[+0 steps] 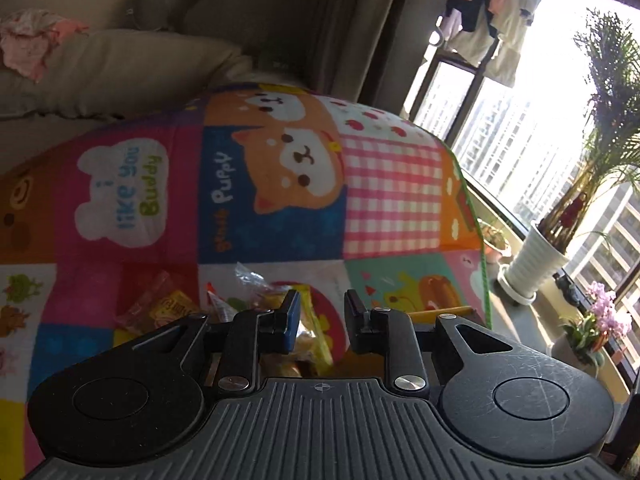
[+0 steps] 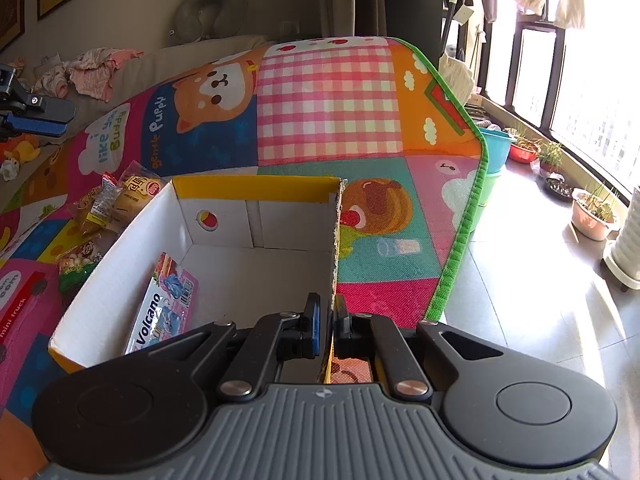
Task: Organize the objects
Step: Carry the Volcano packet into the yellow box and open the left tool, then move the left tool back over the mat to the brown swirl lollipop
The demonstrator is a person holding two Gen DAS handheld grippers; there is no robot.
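Right now the right gripper (image 2: 325,322) is clamped on the right wall of the white cardboard box with yellow rim (image 2: 256,204), which sits on the colourful cartoon play mat (image 2: 328,96). Inside lies a pink-and-blue "Volcano" snack packet (image 2: 164,308) (flat against the left wall). Left gripper (image 1: 322,312) hovers open above crinkly yellow snack bags (image 2: 108,204) beside the box.

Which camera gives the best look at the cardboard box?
The right wrist view: the cardboard box shows its open white interior with a Volcano packet inside, and the right gripper clamps its right wall. The left wrist view shows only a sliver of yellow edge behind the gripper.
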